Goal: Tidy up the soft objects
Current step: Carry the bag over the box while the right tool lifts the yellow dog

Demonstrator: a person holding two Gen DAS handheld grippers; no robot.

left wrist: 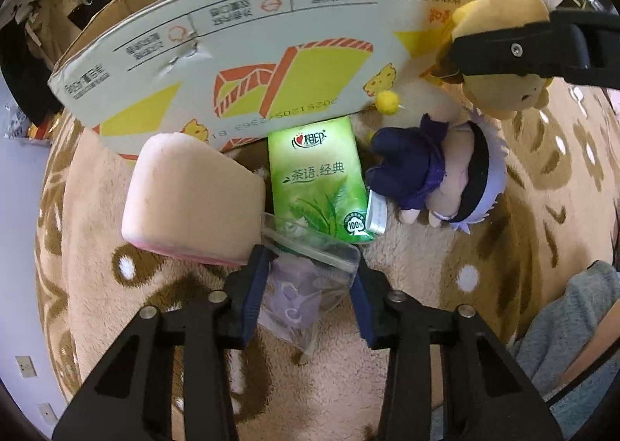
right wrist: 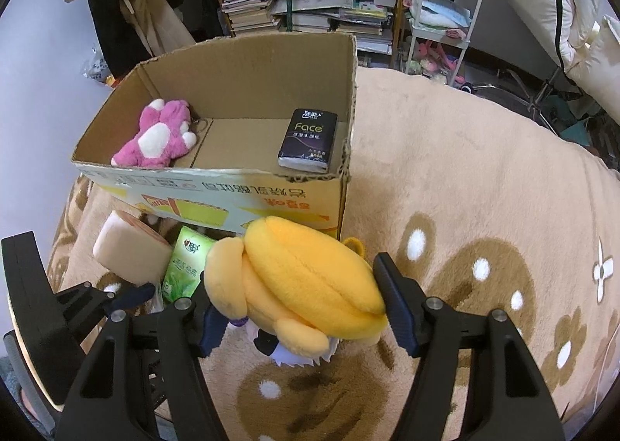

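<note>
The left tool (left wrist: 310, 297) points steeply down at a plush brown-patterned blanket (left wrist: 484, 247), its blue-padded fingers (left wrist: 254, 293) straddling a clear zip bag (left wrist: 306, 278) with pale purple contents. The bag lies on the blanket between the pads; whether they press on it cannot be told, though a gap shows on the right side. Just beyond the bag lie a green tissue pack (left wrist: 319, 177), a pink-and-cream cushion block (left wrist: 193, 204) to its left, and a doll in a dark blue dress (left wrist: 426, 173) to its right, all close to the printed wall of a cardboard box (left wrist: 232, 65).

The right tool (right wrist: 298, 309) is clenched on a yellow-haired plush doll (right wrist: 310, 286), a pad against each side of its head. The left wrist view shows this doll (left wrist: 500, 53) lifted clear of the blanket at upper right, with the right tool's black finger across it.

Only the right wrist view looks into the box (right wrist: 348, 92): a pink plush toy (right wrist: 159, 135) lies at the left end and a dark "Face" tissue pack (right wrist: 310, 140) at the right, well apart. It also shows the cushion block (right wrist: 128, 247) and green pack (right wrist: 186, 266) outside the box's near wall, part of the left tool at the lower left edge, and cluttered bookshelves (right wrist: 310, 7) behind. The zip bag appears only in the left wrist view.
</note>
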